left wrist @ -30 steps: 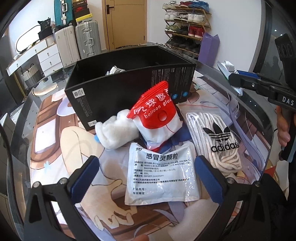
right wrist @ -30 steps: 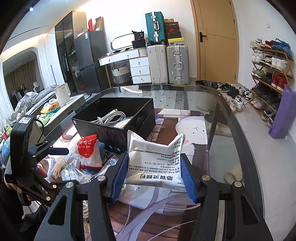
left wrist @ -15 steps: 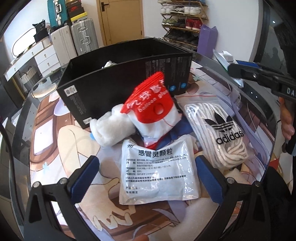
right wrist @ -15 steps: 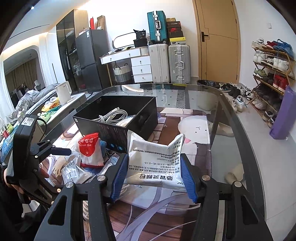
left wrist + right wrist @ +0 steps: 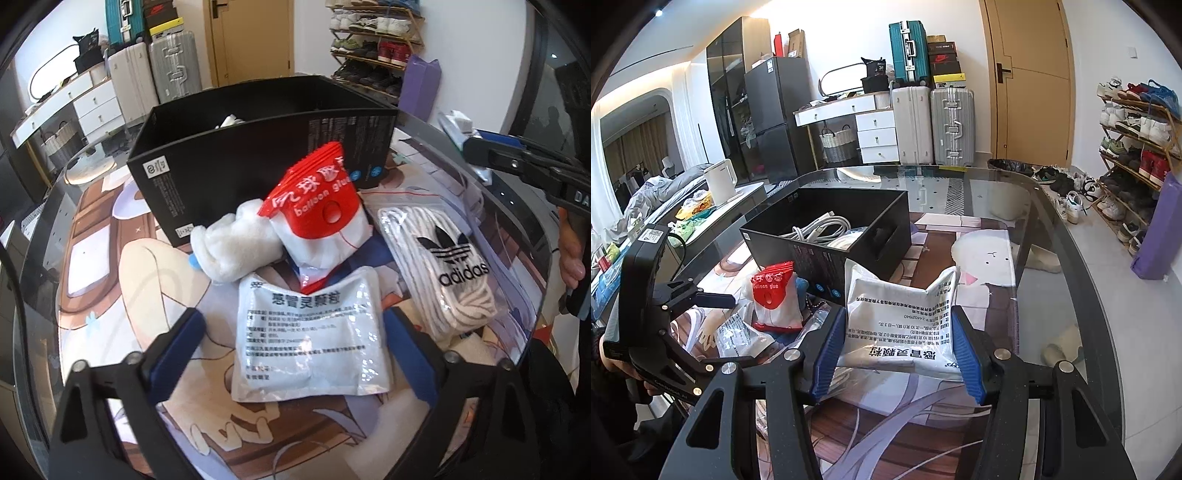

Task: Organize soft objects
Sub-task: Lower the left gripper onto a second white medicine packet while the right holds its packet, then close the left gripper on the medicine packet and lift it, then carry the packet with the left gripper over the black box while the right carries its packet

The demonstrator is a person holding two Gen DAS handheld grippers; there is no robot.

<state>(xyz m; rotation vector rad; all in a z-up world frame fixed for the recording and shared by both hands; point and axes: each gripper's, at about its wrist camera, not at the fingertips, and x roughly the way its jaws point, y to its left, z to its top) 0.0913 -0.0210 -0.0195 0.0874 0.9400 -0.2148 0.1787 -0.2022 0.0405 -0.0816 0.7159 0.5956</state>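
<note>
My left gripper (image 5: 295, 354) is open, its blue pads on either side of a white medicine packet (image 5: 310, 332) lying flat on the table mat. Behind the packet lie a red-and-white balloon glue bag (image 5: 321, 218), a white plush toy (image 5: 236, 247) and an adidas bag of white laces (image 5: 436, 266). A black box (image 5: 258, 155) stands behind them. My right gripper (image 5: 899, 349) is shut on a second white medicine packet (image 5: 905, 317), held above the table right of the black box (image 5: 831, 236), which holds white cables (image 5: 820, 227).
The glass table's edge (image 5: 1082, 288) curves along the right. A clear bag (image 5: 738, 332) lies by the balloon glue bag (image 5: 774, 295). The left gripper (image 5: 665, 314) shows at the left of the right wrist view. A shoe rack (image 5: 1137, 129) and suitcases (image 5: 931, 122) stand beyond.
My left gripper has moved forward and slightly left, so the flat medicine packet now sits further between its pads. My right gripper keeps its packet almost still.
</note>
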